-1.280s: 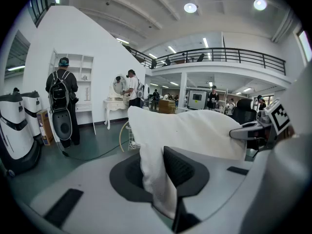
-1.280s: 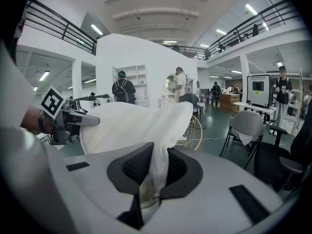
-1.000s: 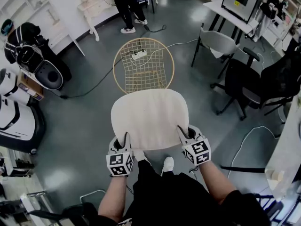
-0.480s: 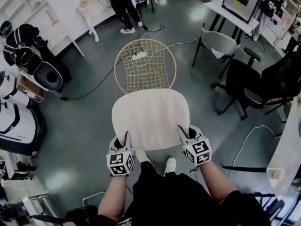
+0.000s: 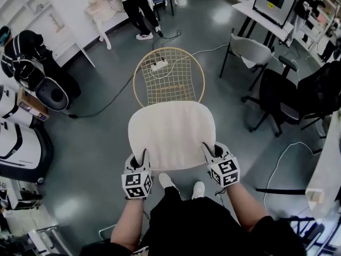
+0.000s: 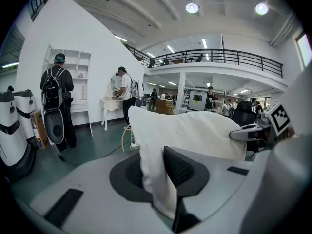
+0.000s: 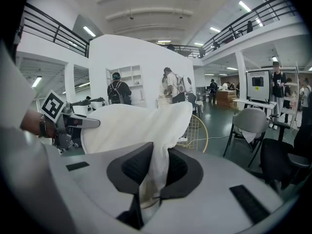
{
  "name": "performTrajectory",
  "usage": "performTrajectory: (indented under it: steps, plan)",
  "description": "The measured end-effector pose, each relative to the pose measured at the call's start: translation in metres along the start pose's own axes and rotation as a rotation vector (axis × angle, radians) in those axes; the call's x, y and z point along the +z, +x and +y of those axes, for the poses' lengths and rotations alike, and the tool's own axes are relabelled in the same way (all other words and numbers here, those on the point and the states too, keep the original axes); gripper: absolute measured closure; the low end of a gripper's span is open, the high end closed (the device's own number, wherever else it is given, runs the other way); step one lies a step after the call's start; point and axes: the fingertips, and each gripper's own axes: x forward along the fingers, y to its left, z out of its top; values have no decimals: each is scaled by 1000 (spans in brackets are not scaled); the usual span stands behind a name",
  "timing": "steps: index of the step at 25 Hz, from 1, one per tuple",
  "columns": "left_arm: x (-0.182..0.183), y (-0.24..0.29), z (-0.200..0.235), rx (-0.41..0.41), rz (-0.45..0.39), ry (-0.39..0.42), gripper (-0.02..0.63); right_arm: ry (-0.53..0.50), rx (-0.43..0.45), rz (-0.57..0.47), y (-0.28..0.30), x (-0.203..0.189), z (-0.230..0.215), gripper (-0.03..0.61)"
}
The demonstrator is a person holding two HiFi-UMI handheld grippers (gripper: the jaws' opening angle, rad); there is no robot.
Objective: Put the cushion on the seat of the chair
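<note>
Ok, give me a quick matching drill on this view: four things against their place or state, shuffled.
1 cushion
2 wire chair
3 power strip
4 grey chair

A seen through the wire mesh
B clamped by left gripper and right gripper
C beside the desk
D seat bare, just beyond the cushion

Pairs: 1-B, 2-D, 3-A, 4-C
</note>
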Motion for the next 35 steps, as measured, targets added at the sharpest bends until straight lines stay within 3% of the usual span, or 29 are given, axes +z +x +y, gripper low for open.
performTrajectory:
  steps: [21,35]
  plan:
    - [42,46,135,-55,-12,32,534,24,-54,-20,119,53,58,525]
    - [57,46,168,-47,-53,26,534,-9,-45,-34,146,78,74,525]
